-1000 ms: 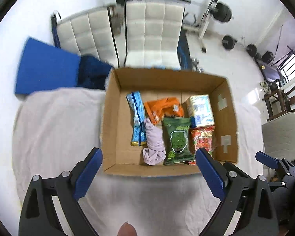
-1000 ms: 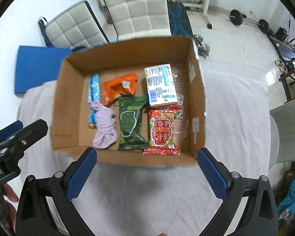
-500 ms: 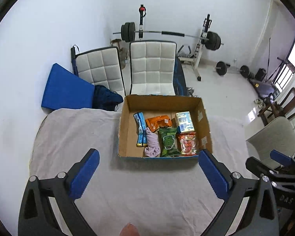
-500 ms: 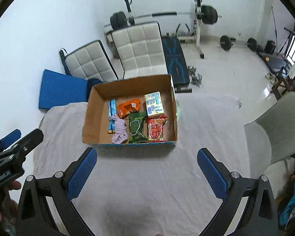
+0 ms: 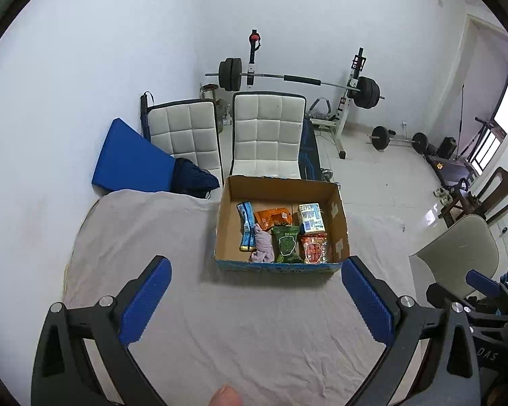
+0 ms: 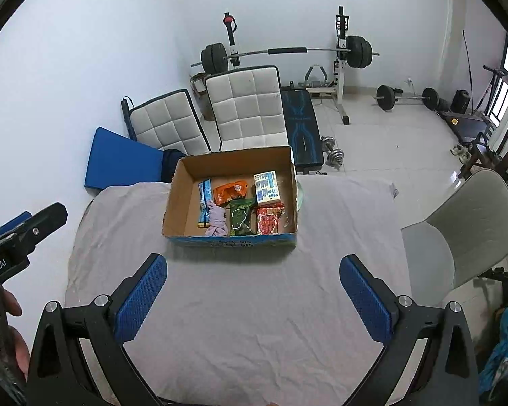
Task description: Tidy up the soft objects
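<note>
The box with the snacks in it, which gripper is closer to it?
Right, but only slightly. The right gripper hangs open just before the box. The left gripper sits open a bit farther back and to its left.

1. My right gripper (image 6: pixel 253 284) hangs wide open over the grey cloth (image 6: pixel 254 304), holding nothing.
2. Ahead of my jaws sits the cardboard box (image 6: pixel 176 199), well apart.
3. Inside it lie a lilac cloth (image 6: pixel 216 220) and snack packets (image 6: pixel 242 216).

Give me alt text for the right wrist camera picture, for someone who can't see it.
An open cardboard box on a cloth-covered table holds snack packets and a lilac cloth. The right gripper hangs open and empty in front; white chairs and a barbell rack stand behind.
</note>
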A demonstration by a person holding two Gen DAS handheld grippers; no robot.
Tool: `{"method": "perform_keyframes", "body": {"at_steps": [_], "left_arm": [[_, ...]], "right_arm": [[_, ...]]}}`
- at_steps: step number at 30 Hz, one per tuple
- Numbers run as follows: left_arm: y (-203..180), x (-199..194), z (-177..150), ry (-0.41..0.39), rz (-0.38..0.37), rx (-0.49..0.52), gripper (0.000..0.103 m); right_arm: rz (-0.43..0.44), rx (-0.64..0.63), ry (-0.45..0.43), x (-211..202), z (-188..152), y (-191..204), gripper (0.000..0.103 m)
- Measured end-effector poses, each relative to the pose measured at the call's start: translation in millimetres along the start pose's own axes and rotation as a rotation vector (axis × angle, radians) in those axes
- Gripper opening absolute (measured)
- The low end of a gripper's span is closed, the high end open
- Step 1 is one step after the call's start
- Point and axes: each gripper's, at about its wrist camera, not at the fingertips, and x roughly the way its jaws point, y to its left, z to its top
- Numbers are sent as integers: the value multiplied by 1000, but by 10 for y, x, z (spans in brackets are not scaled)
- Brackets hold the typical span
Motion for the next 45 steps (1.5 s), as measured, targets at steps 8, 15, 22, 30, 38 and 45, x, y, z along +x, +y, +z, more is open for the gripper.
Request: {"method": "perform_keyframes", "body": {"at_steps": [8,15,22,30,38,45], "left_arm": [[-91,-18,-28,-20,33,25,103],[-120,72,25,-46,56,40,103],[-116,192,86,-46,61,37,103],[-94,163,99,-55,62,36,103],[-74,172,90,-51,57,35,103],[-70,202,18,-32,50,37,103]], "right_arm": [[-22,10,-43,-121,27,1,103],[-42,24,-65,-30,129,-19,103],[-46,23,-80,24,212,3,103],[-51,16,-85,68,255,30,103],[-52,2,-93,119,325,70,103],[-53,1,-94,106,321,76,103]]}}
